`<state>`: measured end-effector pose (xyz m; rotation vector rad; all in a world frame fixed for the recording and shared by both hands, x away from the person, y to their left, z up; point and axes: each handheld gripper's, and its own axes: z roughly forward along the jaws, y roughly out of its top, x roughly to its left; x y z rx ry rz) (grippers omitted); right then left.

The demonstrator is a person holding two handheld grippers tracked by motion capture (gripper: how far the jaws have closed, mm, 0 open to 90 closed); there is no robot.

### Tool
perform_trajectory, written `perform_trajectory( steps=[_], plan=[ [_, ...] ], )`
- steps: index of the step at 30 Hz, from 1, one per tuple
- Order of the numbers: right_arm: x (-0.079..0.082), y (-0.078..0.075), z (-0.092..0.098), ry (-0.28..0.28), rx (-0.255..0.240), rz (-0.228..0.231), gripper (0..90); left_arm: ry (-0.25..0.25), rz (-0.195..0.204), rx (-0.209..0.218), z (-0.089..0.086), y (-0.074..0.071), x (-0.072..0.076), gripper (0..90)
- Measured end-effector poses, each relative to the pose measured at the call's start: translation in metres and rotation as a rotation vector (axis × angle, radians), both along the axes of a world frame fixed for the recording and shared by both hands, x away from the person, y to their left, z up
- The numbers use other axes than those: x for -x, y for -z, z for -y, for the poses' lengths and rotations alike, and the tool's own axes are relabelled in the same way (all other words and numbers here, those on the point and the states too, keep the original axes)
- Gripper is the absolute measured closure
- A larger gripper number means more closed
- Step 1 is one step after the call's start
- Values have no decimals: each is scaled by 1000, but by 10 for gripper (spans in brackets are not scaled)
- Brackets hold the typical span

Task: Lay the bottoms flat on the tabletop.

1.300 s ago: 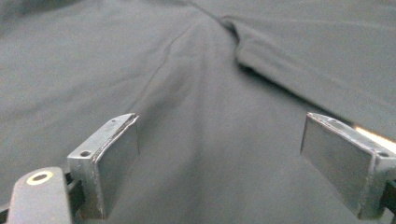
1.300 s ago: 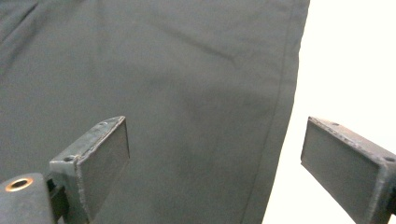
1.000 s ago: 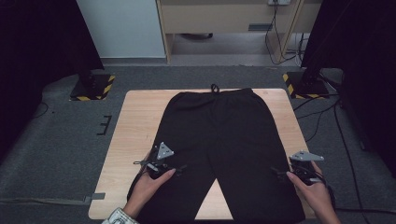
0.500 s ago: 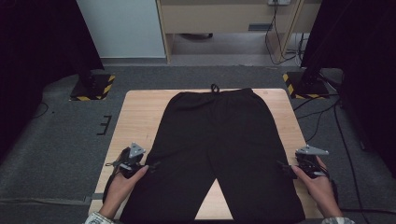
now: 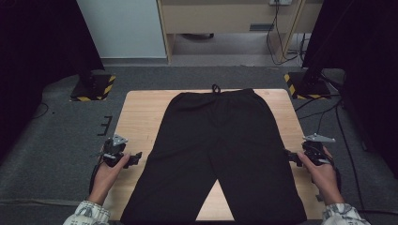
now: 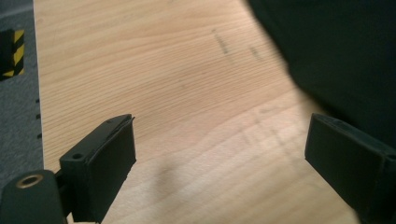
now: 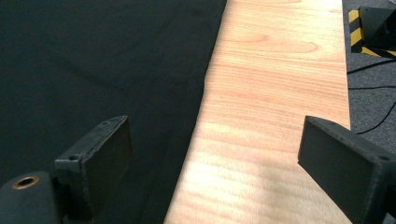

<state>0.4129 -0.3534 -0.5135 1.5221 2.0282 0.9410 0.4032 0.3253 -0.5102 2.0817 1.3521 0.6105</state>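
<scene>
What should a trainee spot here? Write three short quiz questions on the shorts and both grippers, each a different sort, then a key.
1. True or false: the left gripper is clamped on the black shorts.
2. Which end of the shorts lies farthest from the person: A the waistband with its drawstring, B the leg hems, C a side seam?
3. Fill in: the right gripper is held over the wooden table with its jaws ____.

Key: 1 false, its jaws stand apart over bare wood beside the shorts. 2 A. 3 open.

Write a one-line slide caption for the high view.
Black shorts lie flat on the wooden table, open left tongs and right tongs flanking them.
</scene>
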Motion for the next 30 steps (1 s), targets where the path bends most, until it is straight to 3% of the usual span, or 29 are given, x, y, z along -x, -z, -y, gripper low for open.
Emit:
perform_trajectory(
  steps=[3,10,14,19,30],
  plan=[
    [-5,1,1,31,5,5,113,-26,-5,-26,-3,3,-7,82],
    [-7,13,9,84,14,3,124,-56,-37,-4,-5,15,-18,85],
    [-6,22,13,92,21,-12,121,-72,-30,50,-3,21,-21,78],
    [-3,25,12,95,45,-2,120,-55,14,68,-4,26,-19,62],
    [14,25,9,98,48,-2,119,-60,14,67,-4,26,-8,59]
  ],
)
